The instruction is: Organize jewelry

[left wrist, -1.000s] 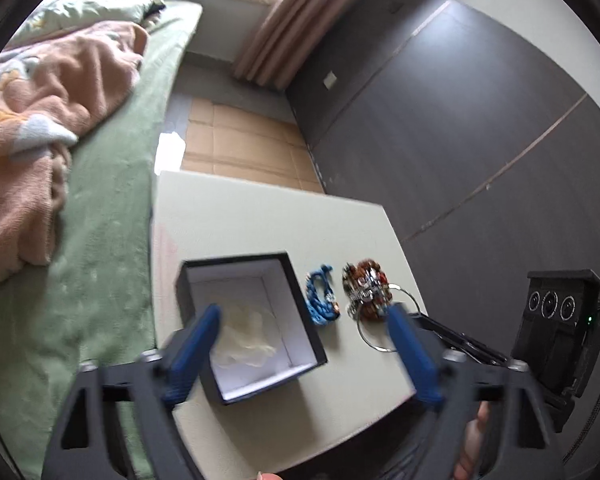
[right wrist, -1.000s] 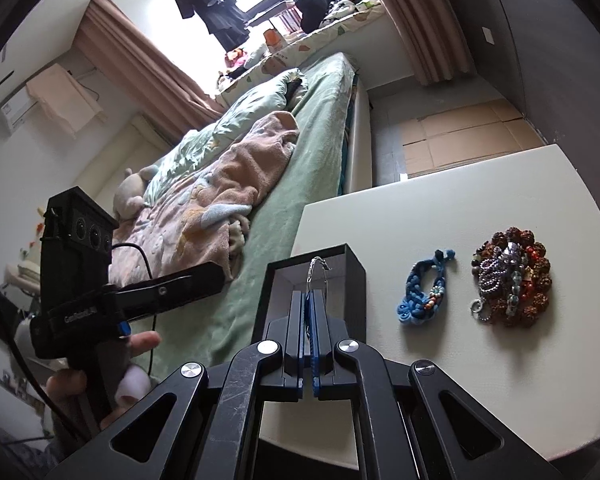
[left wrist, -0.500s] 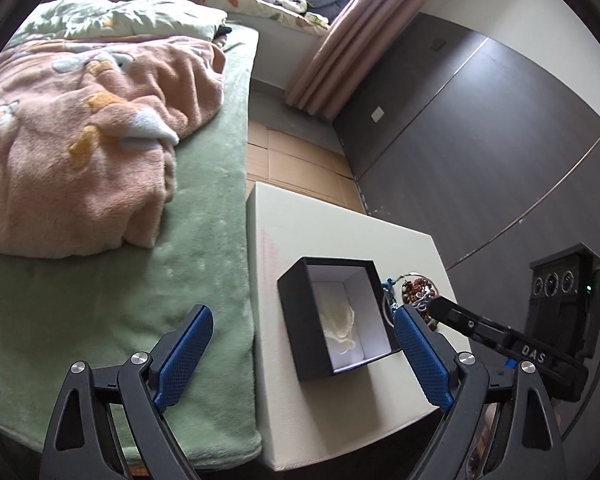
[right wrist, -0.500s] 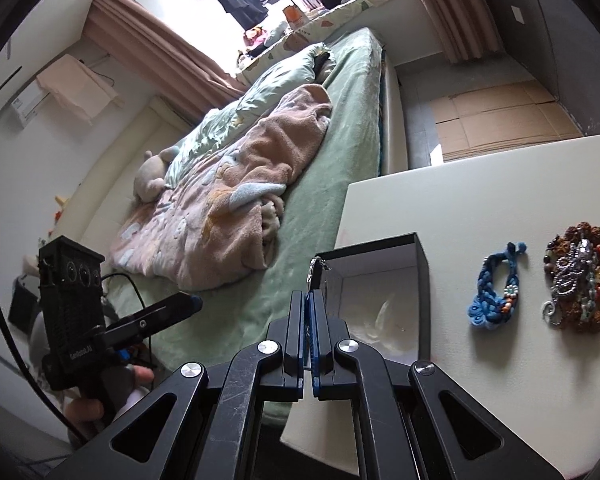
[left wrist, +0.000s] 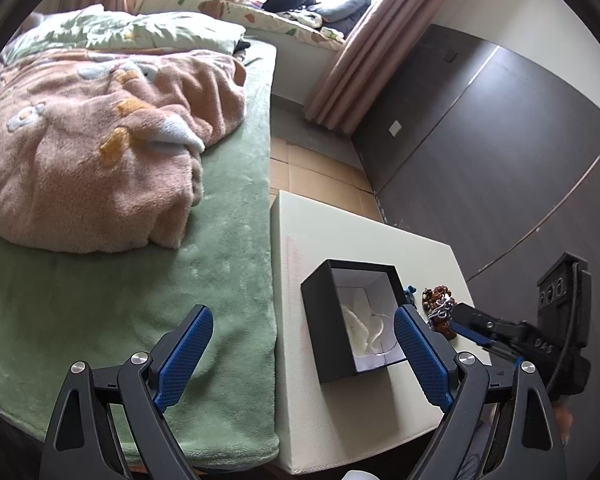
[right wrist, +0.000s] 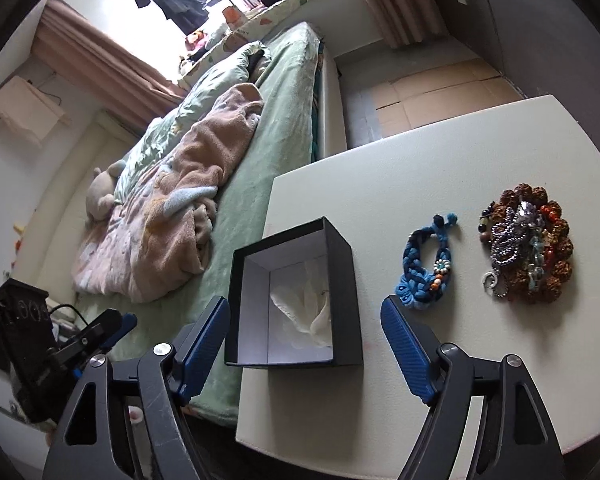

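A black box (right wrist: pixel 348 280) lined in white stands open on the white table (right wrist: pixel 440 168), with crumpled white paper (right wrist: pixel 312 312) inside. My right gripper (right wrist: pixel 305 320) hovers just in front of the box. Its jaws are opening and nothing is pressed between them. To the right lie a blue braided bracelet (right wrist: pixel 428 268) and a pile of brown beads and silver chain (right wrist: pixel 528 248). My left gripper (left wrist: pixel 300 344) is open and holds nothing, low over the seam between bed and table. The box (left wrist: pixel 320 320) sits past its right finger, and the right gripper (left wrist: pixel 484 332) reaches in from the right.
A bed with a green cover (left wrist: pixel 140 300) and a pink blanket (left wrist: pixel 100 152) runs along the table's left side. A dark wall (left wrist: pixel 500 160) rises behind the table. Cardboard sheets (right wrist: pixel 440 92) cover the floor beyond. The left gripper (right wrist: pixel 100 332) hangs over the bed.
My right jaws were shut on a thin silver piece over the box and now stand apart without it. The left wrist view swung left, toward the bed.
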The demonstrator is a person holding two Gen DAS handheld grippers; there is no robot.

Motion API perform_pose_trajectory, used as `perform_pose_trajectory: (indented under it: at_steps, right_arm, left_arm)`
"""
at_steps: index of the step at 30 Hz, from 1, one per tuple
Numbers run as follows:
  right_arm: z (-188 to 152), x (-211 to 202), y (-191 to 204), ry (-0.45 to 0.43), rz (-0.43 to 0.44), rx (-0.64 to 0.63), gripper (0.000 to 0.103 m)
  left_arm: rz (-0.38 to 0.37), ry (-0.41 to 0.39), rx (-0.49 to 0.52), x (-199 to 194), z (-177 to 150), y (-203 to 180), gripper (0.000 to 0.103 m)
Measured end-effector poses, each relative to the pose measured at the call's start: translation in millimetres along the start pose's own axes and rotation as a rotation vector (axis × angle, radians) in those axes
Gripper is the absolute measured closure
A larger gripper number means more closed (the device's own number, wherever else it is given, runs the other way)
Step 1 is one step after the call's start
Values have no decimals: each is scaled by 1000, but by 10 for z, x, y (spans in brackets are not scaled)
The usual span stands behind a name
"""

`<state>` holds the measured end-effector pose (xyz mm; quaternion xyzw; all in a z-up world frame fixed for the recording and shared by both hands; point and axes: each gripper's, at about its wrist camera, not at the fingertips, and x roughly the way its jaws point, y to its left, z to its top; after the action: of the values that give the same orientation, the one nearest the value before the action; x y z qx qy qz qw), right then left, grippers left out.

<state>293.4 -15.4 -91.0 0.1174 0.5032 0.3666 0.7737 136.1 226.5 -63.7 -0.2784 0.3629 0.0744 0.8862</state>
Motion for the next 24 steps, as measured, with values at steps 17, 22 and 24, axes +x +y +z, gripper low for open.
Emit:
perform_pose_trajectory:
  at_steps: [17, 22, 24]
  right_arm:
    - [-181, -841, -896, -130, -148, 152, 25]
    - [-236, -999, -1101, -159, -163, 188, 25]
    - [-253, -1051, -1175, -168, -166, 200, 25]
  left_arm:
    - [-80, 89, 186, 456, -40, -939, 11]
    - [-47, 105, 292, 578, -79, -1275, 11]
    - [-41, 116, 329, 633, -102, -1386, 11]
